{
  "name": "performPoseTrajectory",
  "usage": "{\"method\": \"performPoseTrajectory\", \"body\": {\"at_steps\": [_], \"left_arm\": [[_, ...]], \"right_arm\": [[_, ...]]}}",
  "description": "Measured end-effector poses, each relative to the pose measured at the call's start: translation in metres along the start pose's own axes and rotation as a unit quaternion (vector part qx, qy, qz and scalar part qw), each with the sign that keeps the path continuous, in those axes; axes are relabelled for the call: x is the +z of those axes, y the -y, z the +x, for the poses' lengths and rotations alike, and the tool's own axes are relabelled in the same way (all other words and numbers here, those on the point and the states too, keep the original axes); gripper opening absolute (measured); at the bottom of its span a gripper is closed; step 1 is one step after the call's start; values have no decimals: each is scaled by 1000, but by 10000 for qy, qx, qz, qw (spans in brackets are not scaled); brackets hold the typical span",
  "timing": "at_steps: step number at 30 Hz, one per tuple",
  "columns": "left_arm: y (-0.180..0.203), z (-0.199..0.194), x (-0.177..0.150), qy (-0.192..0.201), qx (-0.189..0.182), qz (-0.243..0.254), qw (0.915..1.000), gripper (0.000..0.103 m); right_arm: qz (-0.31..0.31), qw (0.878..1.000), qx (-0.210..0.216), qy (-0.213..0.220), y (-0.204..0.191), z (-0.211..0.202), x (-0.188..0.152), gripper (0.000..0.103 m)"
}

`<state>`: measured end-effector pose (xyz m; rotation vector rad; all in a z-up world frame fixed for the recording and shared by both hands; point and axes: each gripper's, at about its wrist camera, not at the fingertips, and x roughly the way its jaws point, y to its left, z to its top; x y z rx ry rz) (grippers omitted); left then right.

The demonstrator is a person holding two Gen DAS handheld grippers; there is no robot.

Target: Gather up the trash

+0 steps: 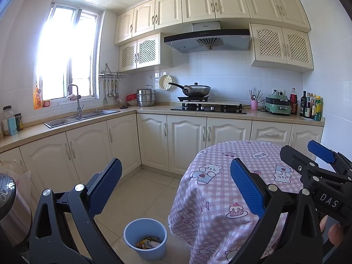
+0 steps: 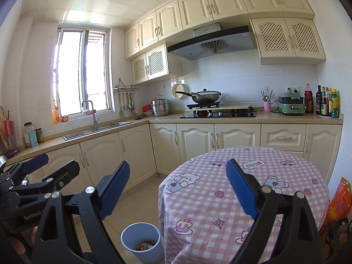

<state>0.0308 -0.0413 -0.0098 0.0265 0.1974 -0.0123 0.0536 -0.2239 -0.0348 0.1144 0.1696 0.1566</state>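
Note:
A light blue trash bin (image 1: 145, 238) (image 2: 142, 242) stands on the tiled floor beside the round table, with colourful wrappers lying in its bottom. My left gripper (image 1: 176, 187) is open, its blue pads wide apart with nothing between them, held above the bin and the table's left edge. My right gripper (image 2: 178, 187) is also open and empty, pointing over the table. The round table (image 1: 222, 160) (image 2: 253, 176) wears a pink checked cloth with bear prints; I see no loose trash on its visible top. Each gripper appears at the edge of the other's view.
Cream cabinets and a counter run along the back, with a sink (image 1: 81, 118), a steel pot (image 1: 146, 98), a wok on the hob (image 1: 195, 90), a green appliance (image 1: 277, 105) and bottles (image 1: 311, 106). An orange bag (image 2: 336, 204) sits right of the table.

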Motion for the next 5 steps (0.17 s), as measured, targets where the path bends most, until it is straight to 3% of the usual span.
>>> {"method": "performPoseTrajectory", "body": {"at_steps": [5], "left_arm": [[0,5,-5,-102,6,5,9999,95]], "right_arm": [[25,10000,-23,-45,5,5,-3,88]]}}
